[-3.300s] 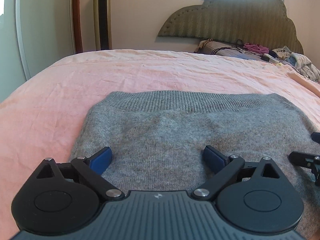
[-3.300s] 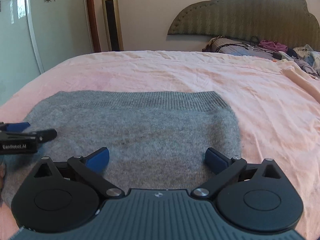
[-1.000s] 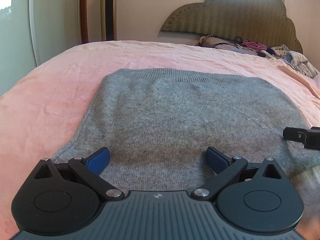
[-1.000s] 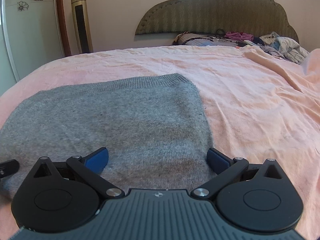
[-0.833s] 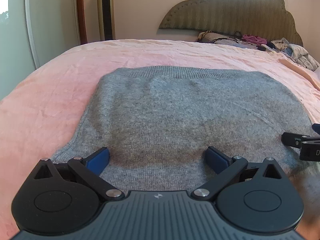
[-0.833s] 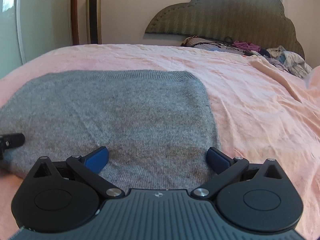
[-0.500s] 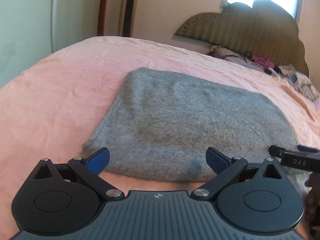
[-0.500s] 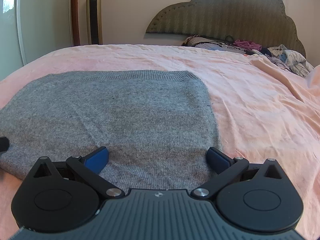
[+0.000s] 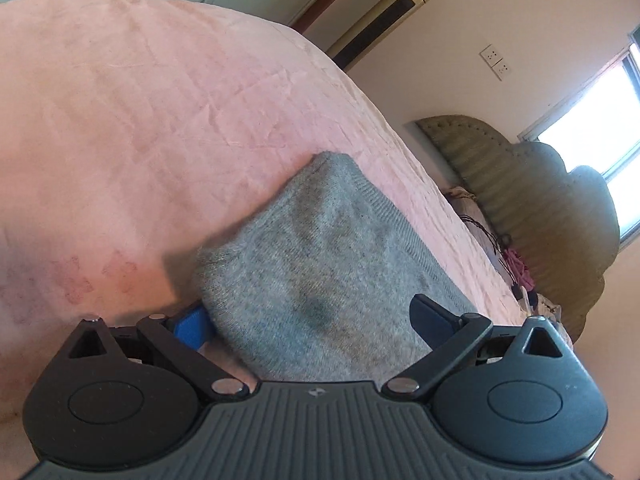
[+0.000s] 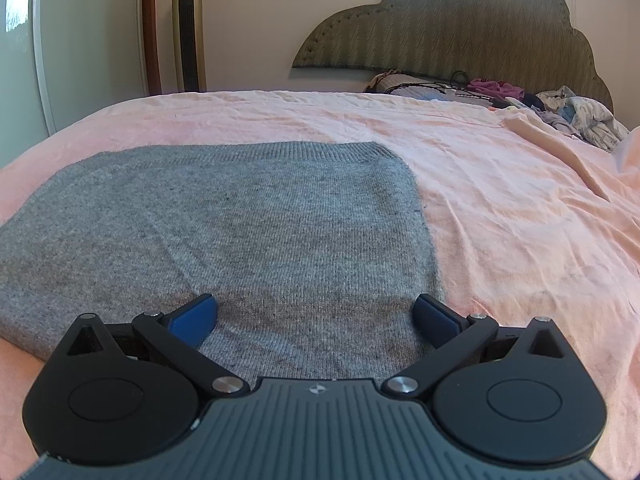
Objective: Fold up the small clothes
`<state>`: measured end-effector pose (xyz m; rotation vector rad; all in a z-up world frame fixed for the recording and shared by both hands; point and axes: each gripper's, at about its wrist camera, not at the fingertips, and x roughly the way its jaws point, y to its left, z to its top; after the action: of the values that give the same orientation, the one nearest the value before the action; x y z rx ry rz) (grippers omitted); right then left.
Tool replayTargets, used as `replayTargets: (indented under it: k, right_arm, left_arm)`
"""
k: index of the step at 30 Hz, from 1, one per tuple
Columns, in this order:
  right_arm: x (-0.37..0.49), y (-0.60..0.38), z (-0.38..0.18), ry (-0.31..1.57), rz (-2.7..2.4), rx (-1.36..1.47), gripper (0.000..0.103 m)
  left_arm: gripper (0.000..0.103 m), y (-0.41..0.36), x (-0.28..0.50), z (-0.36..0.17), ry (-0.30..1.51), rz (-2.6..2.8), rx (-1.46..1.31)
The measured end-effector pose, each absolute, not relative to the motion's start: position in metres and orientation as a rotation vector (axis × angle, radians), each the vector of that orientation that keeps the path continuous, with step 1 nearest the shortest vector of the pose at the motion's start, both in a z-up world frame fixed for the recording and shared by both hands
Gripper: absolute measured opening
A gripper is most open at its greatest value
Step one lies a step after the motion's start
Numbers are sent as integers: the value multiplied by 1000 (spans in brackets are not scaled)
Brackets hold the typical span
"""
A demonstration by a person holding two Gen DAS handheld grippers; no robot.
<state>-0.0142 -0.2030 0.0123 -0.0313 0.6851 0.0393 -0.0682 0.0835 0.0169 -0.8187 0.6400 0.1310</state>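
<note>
A grey knit sweater (image 10: 224,216) lies flat, folded into a rectangle, on the pink bed sheet (image 10: 520,216). My right gripper (image 10: 316,320) is open, low over the sweater's near right part, with its right finger close to the right edge. In the left wrist view the camera is rolled sideways. My left gripper (image 9: 312,318) is open at the sweater's (image 9: 320,256) near left corner: the left finger (image 9: 192,322) sits beside or under the edge, the right finger above the cloth.
A padded green headboard (image 10: 452,32) stands at the far end. A pile of loose clothes and cables (image 10: 520,100) lies by it at the far right. A tall gold tower fan (image 10: 188,28) and a glass door stand beyond the bed's far left.
My left gripper has rolled sideways and dropped to the sweater's near left corner, which now sits between its fingers. My right gripper has hardly moved. The other gripper's tip has left both views.
</note>
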Motion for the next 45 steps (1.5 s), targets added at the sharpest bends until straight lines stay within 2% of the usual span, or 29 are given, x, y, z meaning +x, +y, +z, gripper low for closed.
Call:
replayTargets:
  k: [1, 2, 3, 6, 7, 8, 13, 15, 17, 19, 22, 26, 34, 37, 45]
  right_arm:
    - [-15, -203, 12, 684, 40, -29, 103]
    - [-15, -204, 12, 684, 41, -26, 103]
    - [-15, -204, 12, 683, 42, -24, 103]
    - [-15, -205, 13, 681, 45, -15, 103]
    - [-14, -205, 13, 680, 47, -11, 103]
    - [-15, -206, 13, 679, 49, -7, 103]
    - [-17, -212, 15, 661, 64, 44, 103]
    - [-27, -235, 21, 599, 97, 214, 103]
    - [-41, -278, 32, 530, 143, 564, 103]
    - [-47, -310, 40, 463, 176, 769, 103]
    - [-43, -341, 58, 423, 82, 753, 103]
    - [-29, -369, 60, 488, 100, 753, 103]
    - [31, -364, 42, 761, 458, 922, 103]
    - [60, -346, 40, 866, 487, 864, 97]
    - [110, -308, 33, 1053, 575, 730, 93]
  left_arm:
    - [67, 80, -65, 16, 647, 128, -810]
    - [34, 77, -60, 13, 678, 126, -802]
    - [24, 73, -56, 9, 709, 145, -779]
    - [20, 68, -54, 11, 710, 178, -745]
    - [11, 67, -53, 12, 714, 192, -729]
    - [7, 64, -52, 15, 717, 216, -693]
    - [5, 12, -42, 56, 633, 197, -424]
    - [5, -36, -36, 78, 568, 92, -239]
    - [5, -91, -40, 88, 503, -37, -41]
    - [6, -139, -50, 82, 482, -202, 115]
    - [6, -193, -63, 49, 512, -355, 289]
    - [6, -203, -66, 20, 588, -361, 291]
    - [6, -196, -75, 30, 541, -393, 292]
    - [6, -197, -79, 32, 530, -396, 292]
    - [6, -197, -76, 29, 534, -381, 309]
